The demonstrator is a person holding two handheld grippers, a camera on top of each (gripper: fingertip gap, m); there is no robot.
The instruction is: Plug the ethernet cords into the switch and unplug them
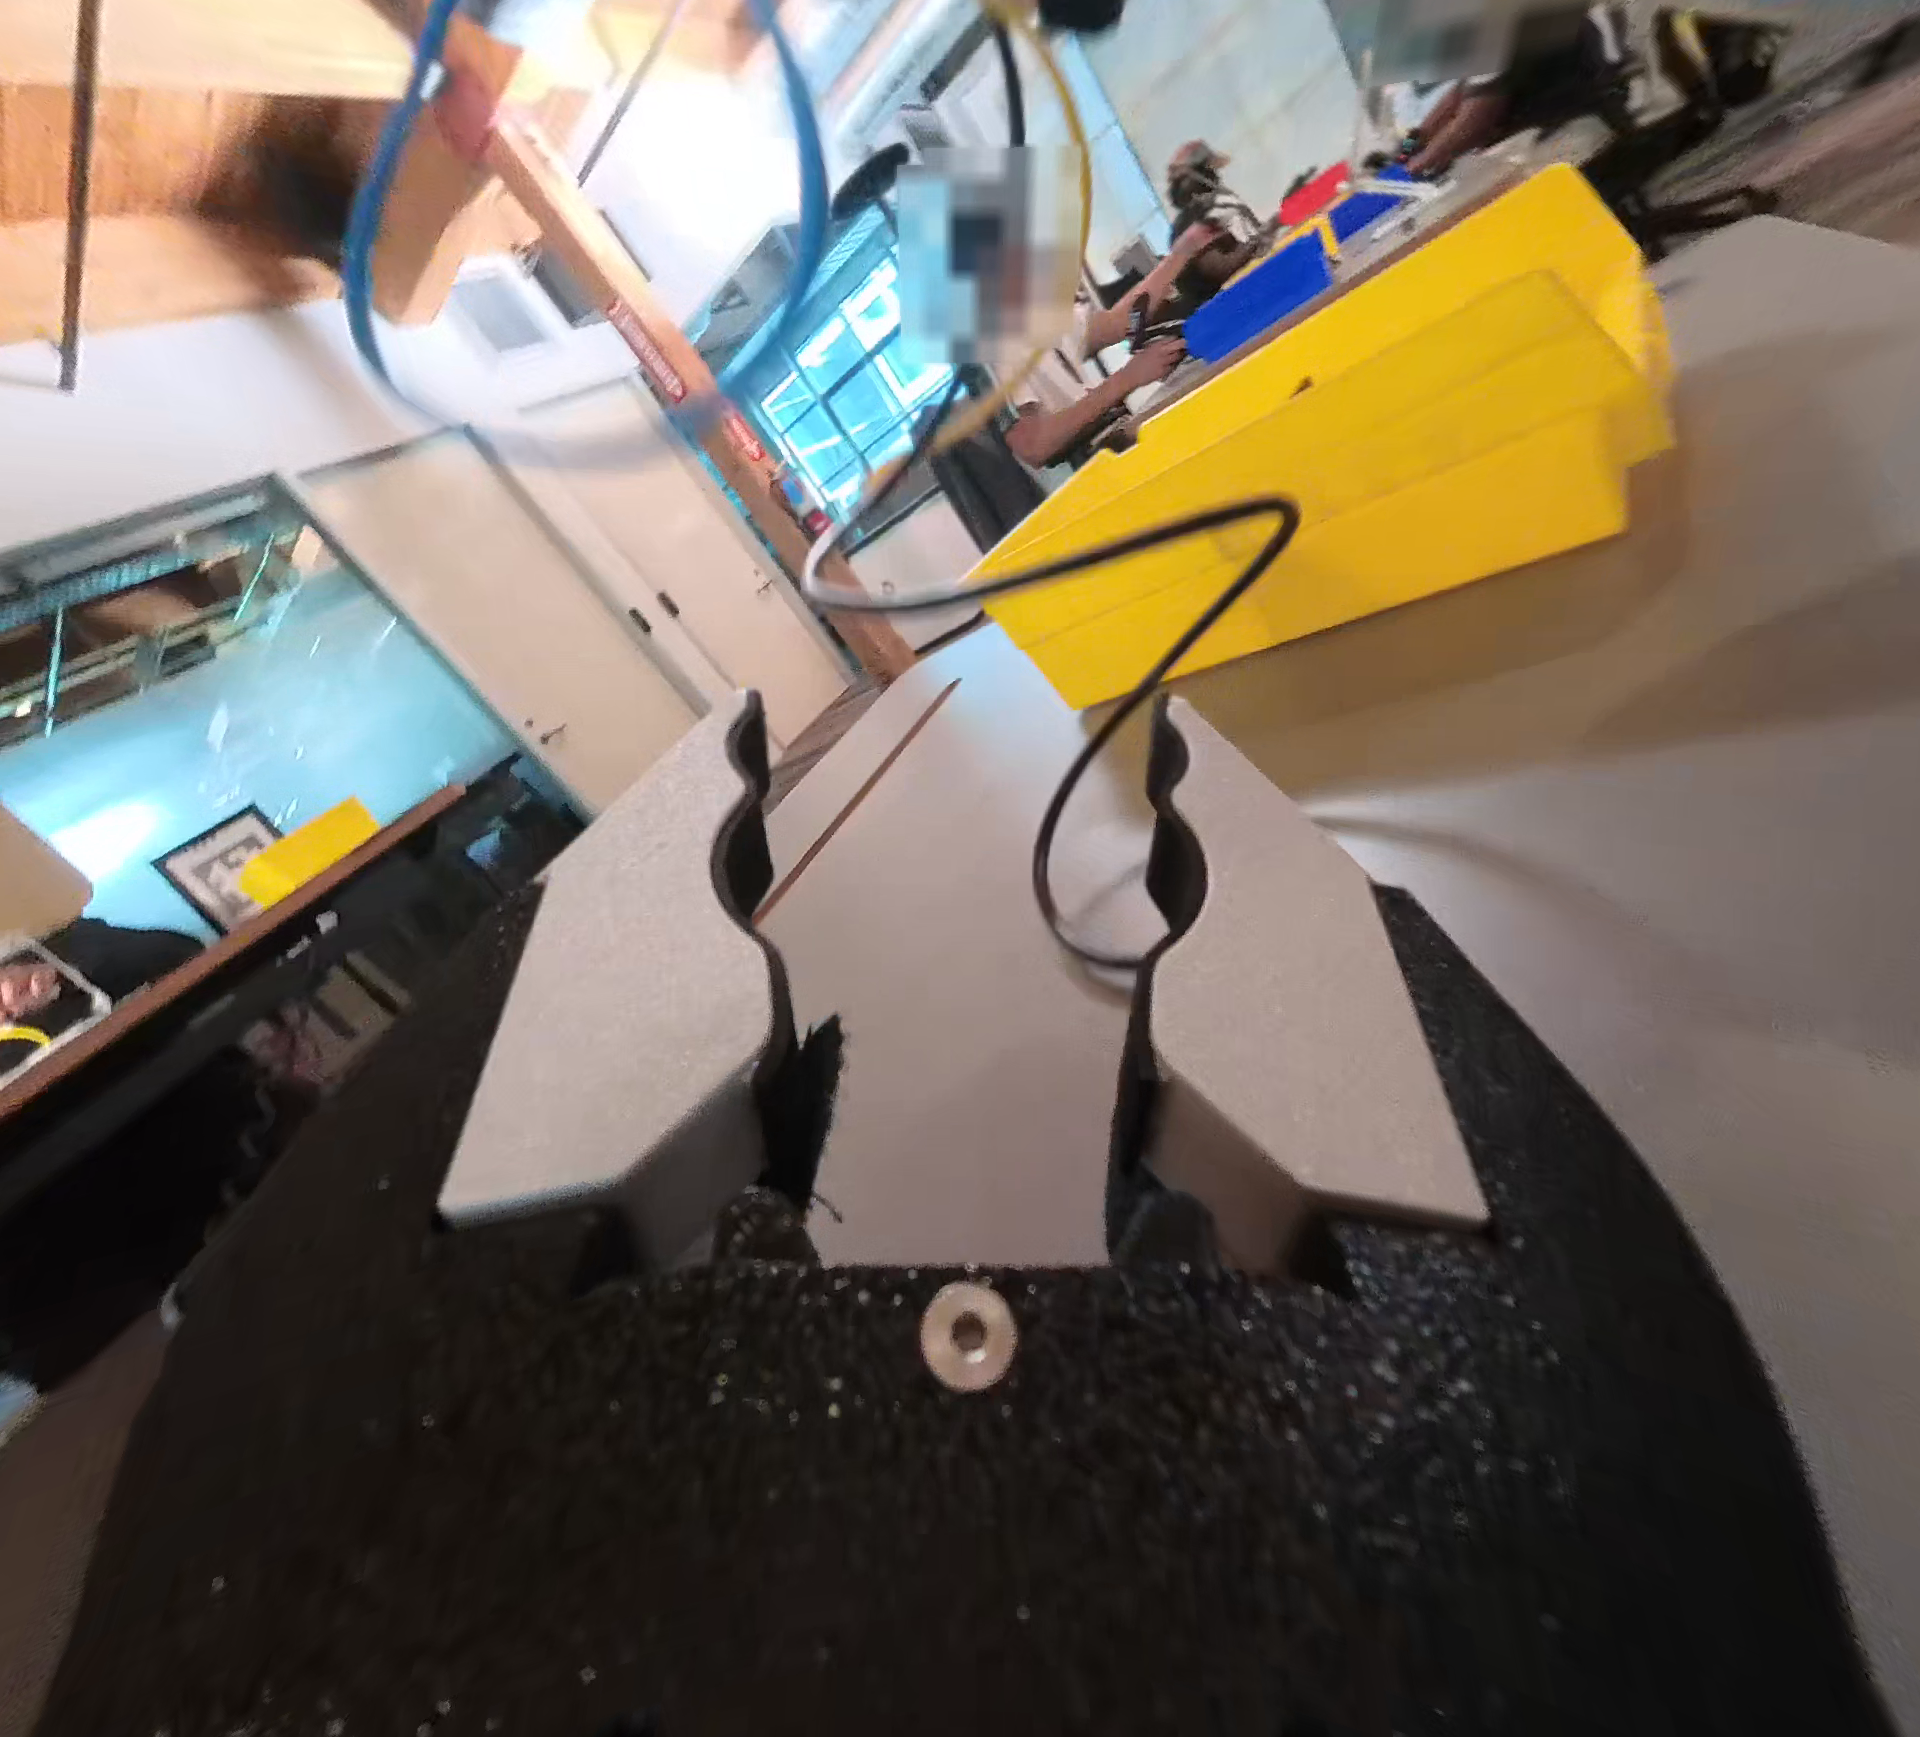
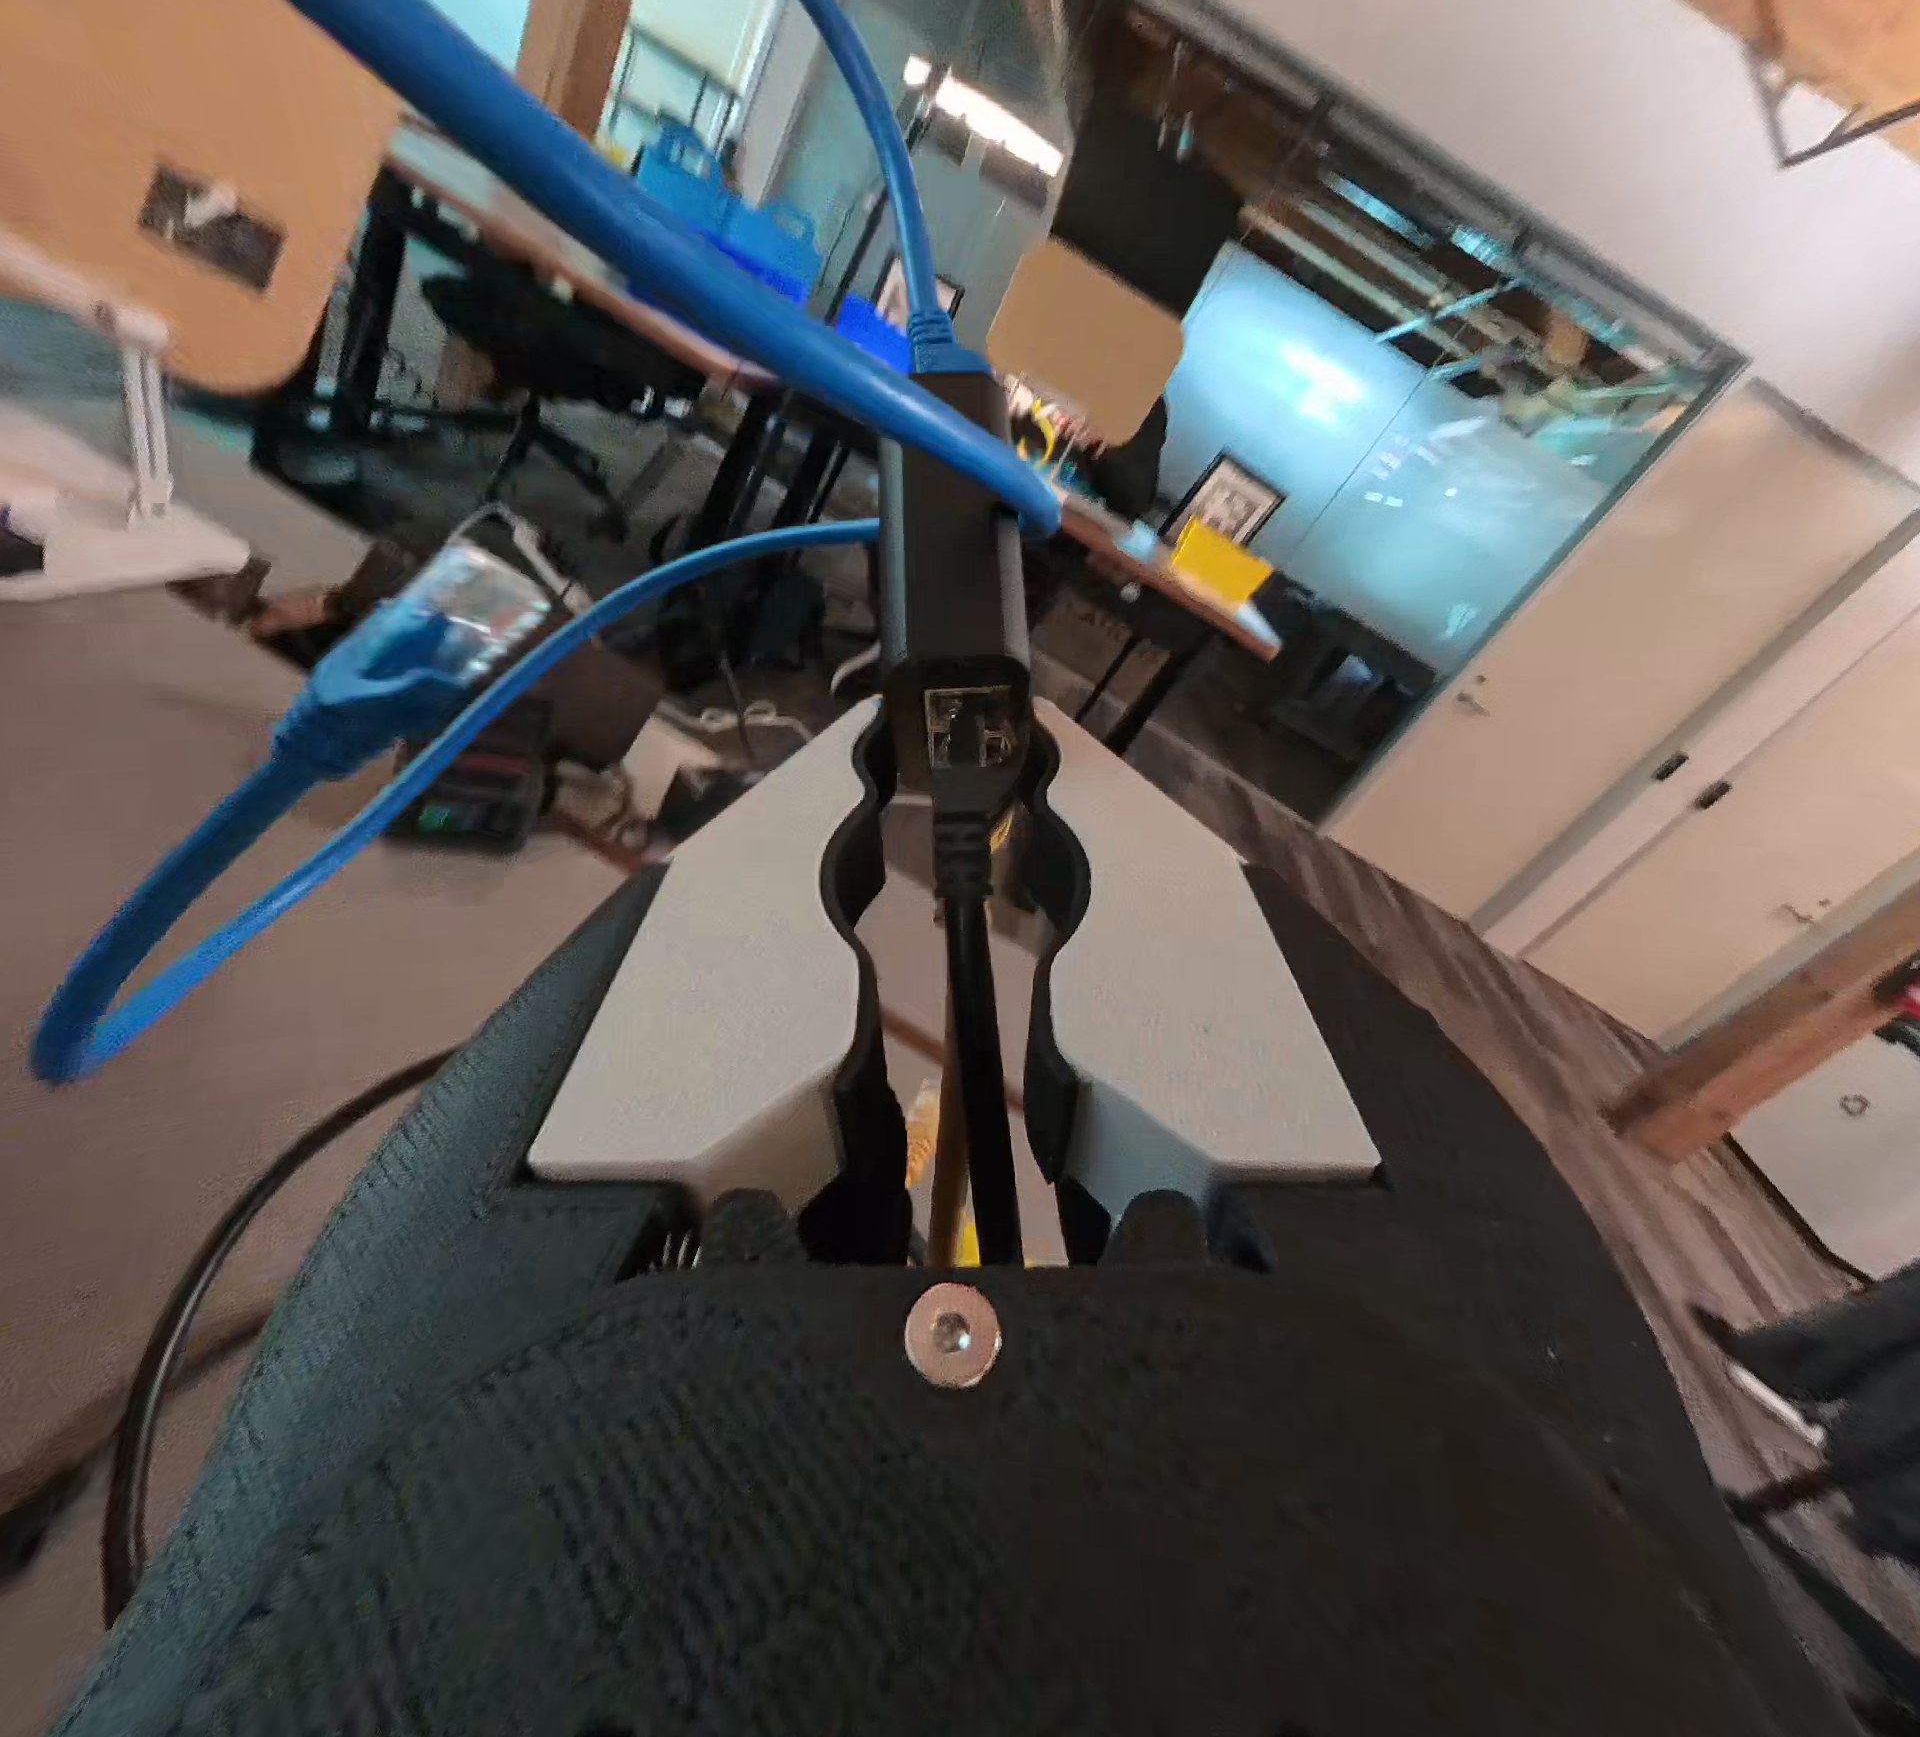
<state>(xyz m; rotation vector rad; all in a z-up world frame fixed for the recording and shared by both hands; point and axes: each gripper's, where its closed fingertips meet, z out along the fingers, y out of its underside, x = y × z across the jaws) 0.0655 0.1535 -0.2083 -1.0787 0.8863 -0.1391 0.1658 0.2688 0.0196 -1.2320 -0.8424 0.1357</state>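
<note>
The right gripper point(image 2: 961, 752) has its fingers point(image 2: 769, 939) pressed on the near end of a slim black switch point(image 2: 951, 565), which stands out past the fingertips, lifted in the air. A black cord point(image 2: 977, 1064) runs from this end back between the fingers. At the far end of the switch a blue ethernet cord point(image 2: 883, 160) is plugged in; more blue cord loops to the left of the fingers, and a loose blue plug point(image 2: 416, 648) hangs there.

The left gripper point(image 1: 961, 742) has its fingers point(image 1: 623, 960) wide apart and holds nothing. It is tilted low over the grey counter point(image 1: 1558, 856). A thin black wire point(image 1: 1081, 794) curves just inside the right finger. A yellow bin point(image 1: 1351, 492) lies beyond the fingertips, to the right.
</note>
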